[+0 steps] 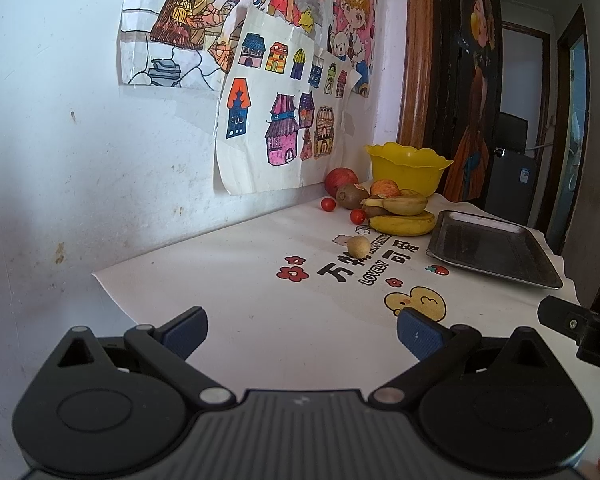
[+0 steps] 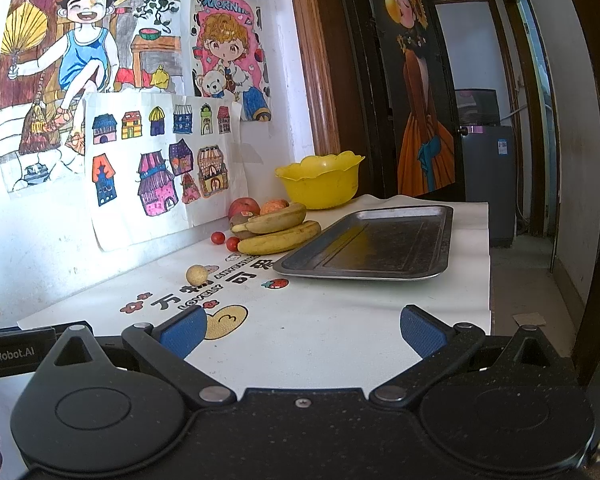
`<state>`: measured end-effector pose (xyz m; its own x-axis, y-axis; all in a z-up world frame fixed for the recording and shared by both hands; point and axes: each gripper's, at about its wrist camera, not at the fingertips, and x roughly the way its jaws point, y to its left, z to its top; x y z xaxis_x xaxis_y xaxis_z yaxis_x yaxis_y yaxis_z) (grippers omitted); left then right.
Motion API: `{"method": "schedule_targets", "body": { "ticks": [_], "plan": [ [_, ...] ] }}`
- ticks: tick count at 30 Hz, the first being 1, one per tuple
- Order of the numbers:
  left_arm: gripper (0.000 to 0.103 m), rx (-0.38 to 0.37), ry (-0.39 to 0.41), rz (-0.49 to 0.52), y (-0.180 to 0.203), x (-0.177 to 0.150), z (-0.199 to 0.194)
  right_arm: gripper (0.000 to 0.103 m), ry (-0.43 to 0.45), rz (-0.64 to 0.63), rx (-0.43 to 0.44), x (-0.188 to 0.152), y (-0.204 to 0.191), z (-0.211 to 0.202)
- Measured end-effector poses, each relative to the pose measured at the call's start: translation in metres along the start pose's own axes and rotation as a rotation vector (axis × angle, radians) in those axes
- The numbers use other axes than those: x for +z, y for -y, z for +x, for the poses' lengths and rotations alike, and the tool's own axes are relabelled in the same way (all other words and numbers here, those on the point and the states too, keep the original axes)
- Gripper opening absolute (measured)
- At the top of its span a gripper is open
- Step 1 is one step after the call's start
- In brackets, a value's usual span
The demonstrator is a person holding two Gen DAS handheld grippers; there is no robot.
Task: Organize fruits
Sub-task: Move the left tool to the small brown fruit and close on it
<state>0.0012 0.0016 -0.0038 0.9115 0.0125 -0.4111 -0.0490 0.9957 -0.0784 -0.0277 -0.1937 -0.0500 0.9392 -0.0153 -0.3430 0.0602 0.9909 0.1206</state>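
fruits [image 2: 274, 224] piled at 12 o'clock, well beyond the left gripper [image 1: 302, 332] and right gripper [image 2: 303, 330], both spread wide, empty.

A yellow scalloped bowl [image 2: 320, 184], yellow bananas [image 2: 280, 238], red cherry tomatoes [image 2: 218, 237], a dark grey tray [image 2: 372, 244], blue gripper pads [image 2: 184, 330].

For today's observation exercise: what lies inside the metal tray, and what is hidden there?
The tray holds no fruit; only its dark, stained floor shows in both views. Nothing covers it, so the inside is fully visible. The bananas lie on the table beside it.
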Motion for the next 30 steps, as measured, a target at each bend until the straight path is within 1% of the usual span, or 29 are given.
{"method": "schedule_targets", "body": {
  "ticks": [2,5,9,12,15,17,21,22,25,30],
  "plan": [
    [0.103,0.003,-0.006,0.004,0.001,0.002,0.001,0.102,-0.007,-0.018,-0.002,-0.006,-0.004,0.008],
    [0.103,0.002,-0.009,0.015,-0.001,0.009,0.002,0.102,-0.039,-0.050,0.010,0.002,-0.013,0.009],
    [0.103,-0.003,0.014,0.045,-0.003,0.025,0.003,0.102,-0.053,-0.032,0.086,0.016,-0.012,-0.008],
    [0.103,-0.003,0.028,0.082,-0.001,0.040,0.003,0.102,-0.031,-0.052,0.125,0.033,-0.013,-0.020],
    [0.103,-0.016,0.046,0.089,-0.004,0.059,0.002,0.102,-0.021,-0.076,0.164,0.054,-0.014,-0.029],
    [0.103,-0.027,0.045,0.091,-0.006,0.071,0.003,0.102,0.001,-0.106,0.186,0.072,-0.015,-0.036],
    [0.103,-0.051,0.038,0.091,-0.011,0.094,0.011,0.102,0.068,-0.231,0.186,0.108,-0.027,-0.043],
    [0.103,-0.057,0.039,0.091,-0.012,0.100,0.013,0.102,0.083,-0.252,0.198,0.118,-0.030,-0.045],
    [0.103,-0.071,0.045,0.088,-0.015,0.113,0.019,0.102,0.078,-0.236,0.251,0.147,-0.031,-0.039],
    [0.103,-0.088,0.051,0.097,-0.016,0.126,0.027,0.102,0.055,-0.188,0.326,0.180,-0.030,-0.032]
  ]
}}
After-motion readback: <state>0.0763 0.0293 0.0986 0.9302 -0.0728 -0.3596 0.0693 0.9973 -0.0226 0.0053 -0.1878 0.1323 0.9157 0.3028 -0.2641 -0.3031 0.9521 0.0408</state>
